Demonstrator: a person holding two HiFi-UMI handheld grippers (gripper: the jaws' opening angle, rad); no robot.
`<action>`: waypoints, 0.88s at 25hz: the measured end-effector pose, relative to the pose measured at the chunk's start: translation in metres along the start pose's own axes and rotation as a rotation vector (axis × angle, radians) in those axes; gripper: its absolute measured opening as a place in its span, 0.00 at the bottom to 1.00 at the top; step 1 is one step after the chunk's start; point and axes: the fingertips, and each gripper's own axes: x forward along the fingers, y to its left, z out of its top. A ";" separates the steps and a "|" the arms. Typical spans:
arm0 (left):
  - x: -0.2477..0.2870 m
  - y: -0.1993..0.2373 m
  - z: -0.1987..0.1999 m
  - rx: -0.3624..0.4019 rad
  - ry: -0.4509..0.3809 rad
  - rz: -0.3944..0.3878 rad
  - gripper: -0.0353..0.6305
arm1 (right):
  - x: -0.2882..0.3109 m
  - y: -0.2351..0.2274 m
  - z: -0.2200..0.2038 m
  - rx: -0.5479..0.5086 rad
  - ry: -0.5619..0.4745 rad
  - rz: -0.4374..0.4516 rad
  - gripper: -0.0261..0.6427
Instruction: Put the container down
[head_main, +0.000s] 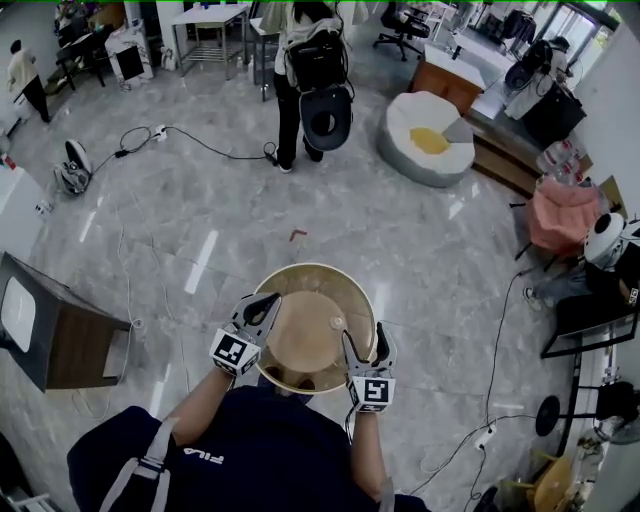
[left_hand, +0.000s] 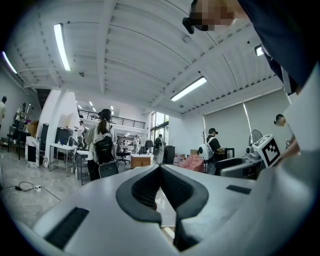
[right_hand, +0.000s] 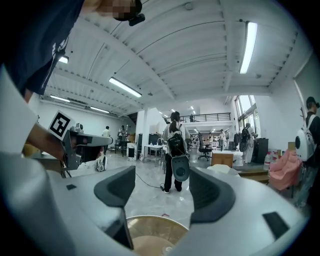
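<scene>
Container (head_main: 305, 330) held above the floor (head_main: 200, 230), not yet down.
Left gripper (head_main: 266, 304) clamps its rim; right gripper (head_main: 366, 340) gapes; lower it level.

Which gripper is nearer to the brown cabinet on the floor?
Left. The left gripper is at the container's side facing the brown cabinet; the right gripper is across the container.

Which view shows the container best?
Head view: the container shows from above, with nearly the whole rim and the inside. The right gripper view catches only an arc of rim at the bottom; the left gripper view shows barely a sliver.
</scene>
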 end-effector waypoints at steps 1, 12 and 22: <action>0.001 -0.003 0.002 -0.004 0.000 0.001 0.09 | -0.002 -0.002 0.003 -0.005 0.006 0.000 0.55; -0.006 -0.022 0.022 0.010 -0.011 -0.029 0.09 | -0.011 0.006 0.043 -0.009 -0.067 0.019 0.55; -0.016 -0.017 0.019 -0.022 -0.024 -0.030 0.09 | -0.018 0.011 0.058 -0.011 -0.143 -0.031 0.13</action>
